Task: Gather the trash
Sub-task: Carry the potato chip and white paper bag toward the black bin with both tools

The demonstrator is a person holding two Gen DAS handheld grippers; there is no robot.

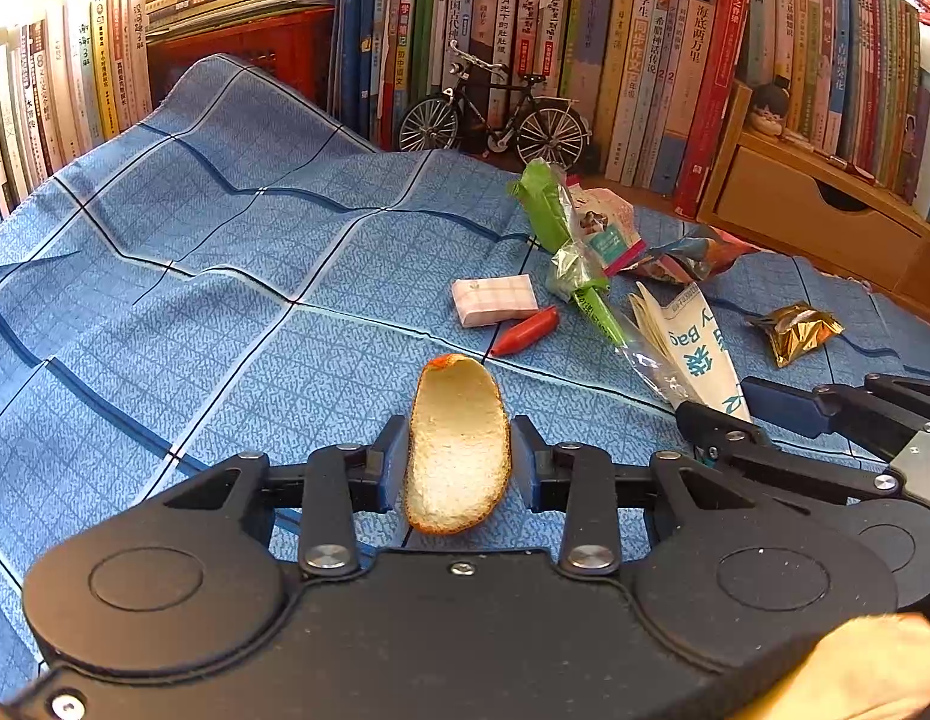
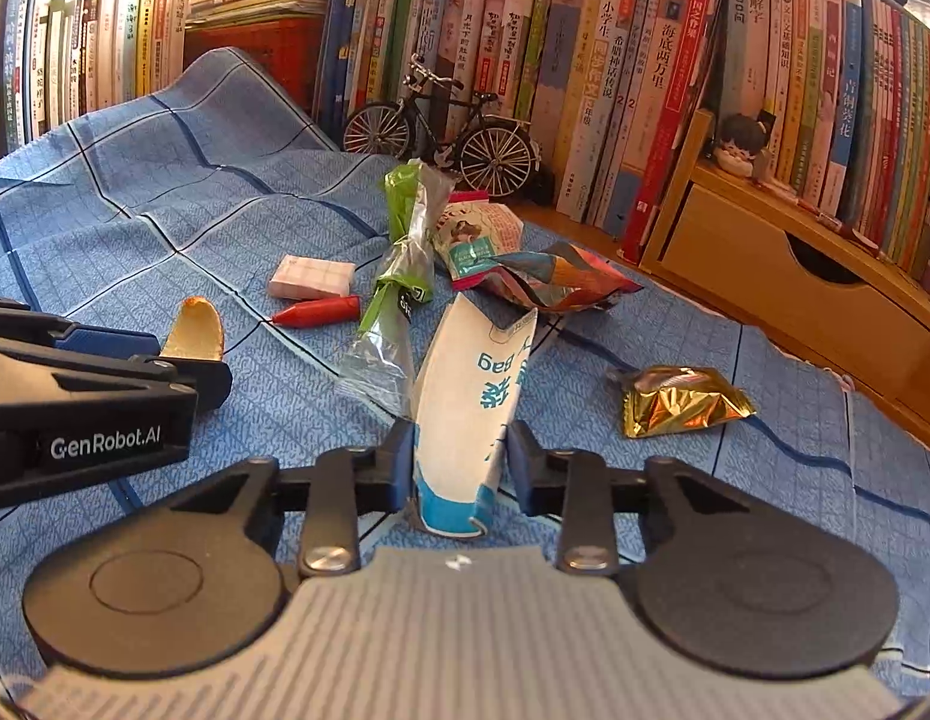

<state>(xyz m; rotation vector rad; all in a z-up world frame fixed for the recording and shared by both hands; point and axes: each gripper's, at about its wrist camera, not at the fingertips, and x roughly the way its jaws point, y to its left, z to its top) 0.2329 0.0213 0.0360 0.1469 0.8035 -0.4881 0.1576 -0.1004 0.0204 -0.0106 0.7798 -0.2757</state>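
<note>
Trash lies scattered on the blue checked cloth [image 2: 165, 228]: wrappers, a gold foil packet [image 2: 681, 399], a red tube [image 2: 318, 310]. Your left gripper [image 1: 459, 450] pinches a piece of peel [image 1: 456, 444] upright, clear of the cloth. Your right gripper [image 2: 462, 456] squeezes the white paper bag [image 2: 471, 396], mouth toward the peel, likely to receive it.

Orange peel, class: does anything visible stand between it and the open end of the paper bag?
Nothing visible: the left gripper holds the orange peel beside the paper bag, with only blue cloth between them.
</note>
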